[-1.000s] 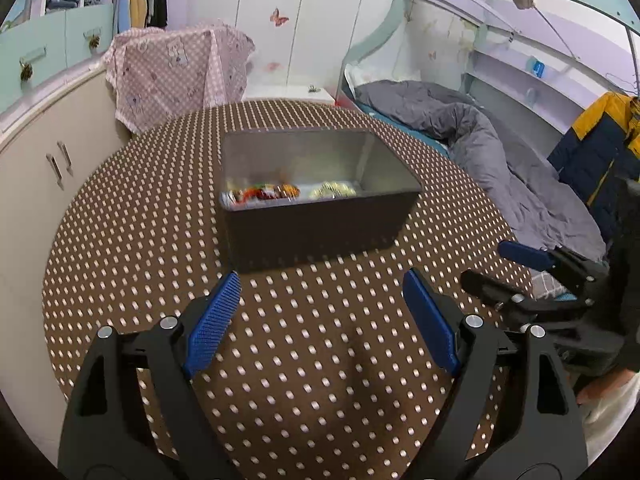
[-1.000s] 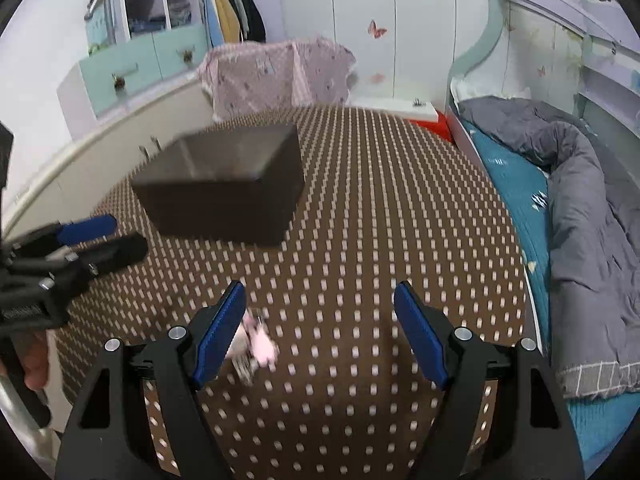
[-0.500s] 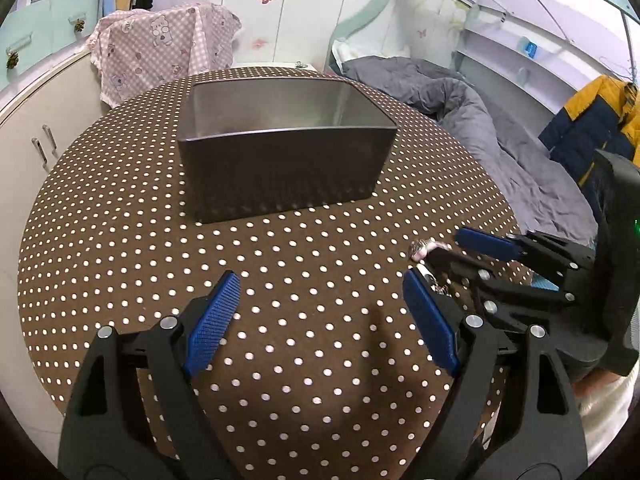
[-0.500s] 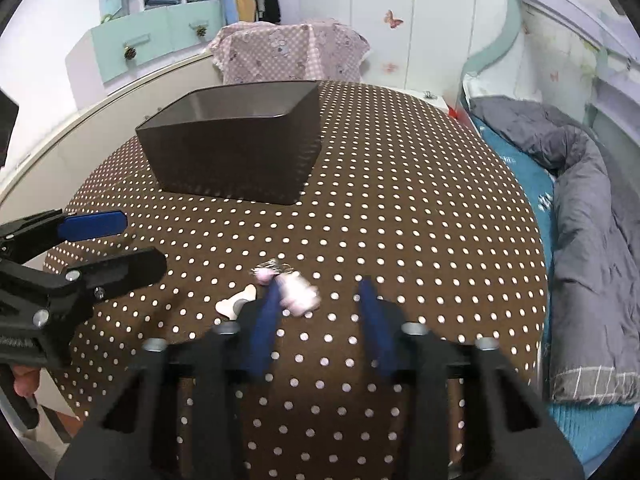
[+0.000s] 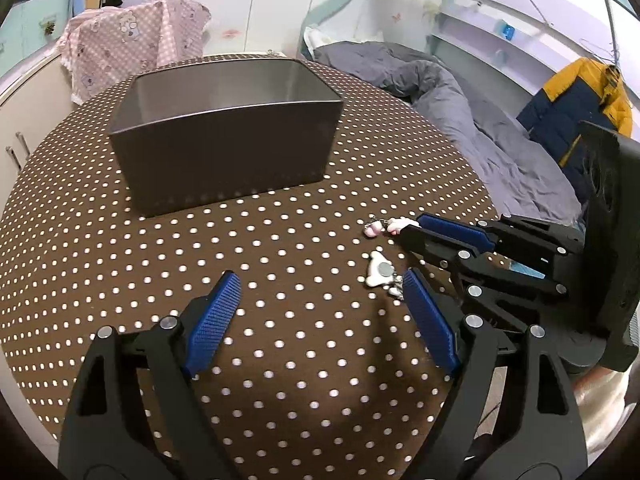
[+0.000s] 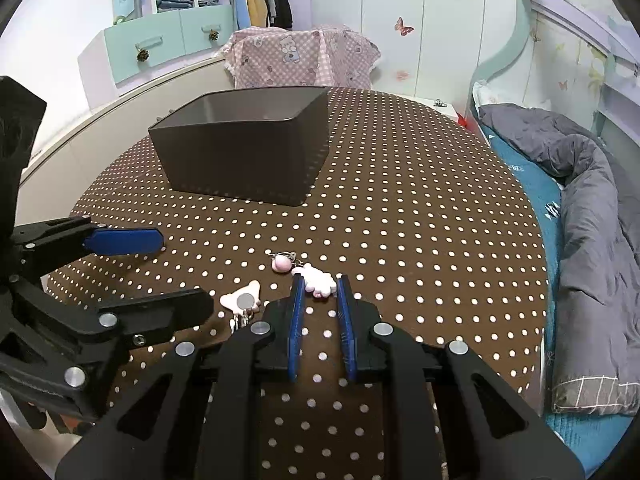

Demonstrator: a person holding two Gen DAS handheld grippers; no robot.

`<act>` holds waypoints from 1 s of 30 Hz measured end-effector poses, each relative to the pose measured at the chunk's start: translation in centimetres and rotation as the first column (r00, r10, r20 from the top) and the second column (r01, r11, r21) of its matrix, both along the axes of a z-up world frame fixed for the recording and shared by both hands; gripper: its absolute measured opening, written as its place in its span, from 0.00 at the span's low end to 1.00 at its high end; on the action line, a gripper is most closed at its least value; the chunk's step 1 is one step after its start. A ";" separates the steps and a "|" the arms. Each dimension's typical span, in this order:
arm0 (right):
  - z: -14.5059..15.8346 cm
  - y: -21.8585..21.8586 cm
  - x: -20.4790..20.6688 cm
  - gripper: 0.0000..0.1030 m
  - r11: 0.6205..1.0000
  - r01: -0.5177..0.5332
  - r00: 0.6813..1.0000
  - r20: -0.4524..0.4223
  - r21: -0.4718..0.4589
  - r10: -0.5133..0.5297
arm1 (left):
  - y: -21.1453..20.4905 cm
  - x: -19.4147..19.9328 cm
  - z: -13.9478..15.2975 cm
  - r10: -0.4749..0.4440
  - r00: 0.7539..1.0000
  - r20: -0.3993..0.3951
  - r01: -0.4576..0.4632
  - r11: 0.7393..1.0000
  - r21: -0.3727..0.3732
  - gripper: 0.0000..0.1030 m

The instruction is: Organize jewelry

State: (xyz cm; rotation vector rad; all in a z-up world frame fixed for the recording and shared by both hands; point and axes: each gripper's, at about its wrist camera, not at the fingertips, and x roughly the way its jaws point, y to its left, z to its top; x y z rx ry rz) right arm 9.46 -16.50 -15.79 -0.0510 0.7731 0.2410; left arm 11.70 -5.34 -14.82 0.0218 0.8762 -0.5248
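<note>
A dark metal box stands on the brown polka-dot table. A pink and white charm with a pink bead lies in front of it. My right gripper has its jaws closed around the white charm on the table; it shows in the left wrist view too. A second white charm with a grey disc lies just left of it. My left gripper is open and empty above the table; one of its fingers shows in the right wrist view.
A pink checked cloth covers something behind the table. White cabinets stand to the left. A bed with a grey duvet runs along the right. The table edge is close to me.
My right gripper has dropped to the table and closed from wide open onto the white charm. My left gripper has pulled back and lowered, so the box interior is hidden.
</note>
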 end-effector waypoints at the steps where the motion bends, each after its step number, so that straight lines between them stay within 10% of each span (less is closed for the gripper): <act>1: 0.1 -0.2 -0.1 0.14 1.000 0.011 1.000 0.001 -0.002 -0.011 | -0.1 0.0 0.0 -0.006 1.000 -0.002 0.006 1.000 -0.004 0.80; 8: 0.3 -1.4 -1.0 0.14 0.999 0.052 0.999 -0.010 -0.006 -0.052 | -1.7 -0.3 0.0 -0.066 0.998 0.016 0.067 0.998 -0.011 0.79; 14: -0.2 -1.4 -1.9 0.20 0.998 0.040 0.999 -0.022 -0.039 -0.041 | -3.4 -0.5 -0.6 -0.107 0.993 0.051 0.104 0.993 0.048 0.52; 19: -0.5 -1.2 -1.5 0.46 0.997 0.018 1.000 -0.007 -0.074 -0.018 | -3.1 0.0 -0.7 -0.106 0.992 0.063 0.102 0.993 0.065 0.24; 24: -0.5 -0.9 -1.0 0.14 0.998 -0.012 1.000 0.013 -0.064 0.013 | -2.3 0.3 -0.7 -0.110 0.992 0.060 0.108 0.993 0.037 0.21; 30: -0.3 -1.2 -0.7 0.13 0.999 -0.003 1.000 0.009 -0.038 0.003 | -2.3 0.4 -0.8 -0.107 0.992 0.067 0.105 0.994 0.032 0.21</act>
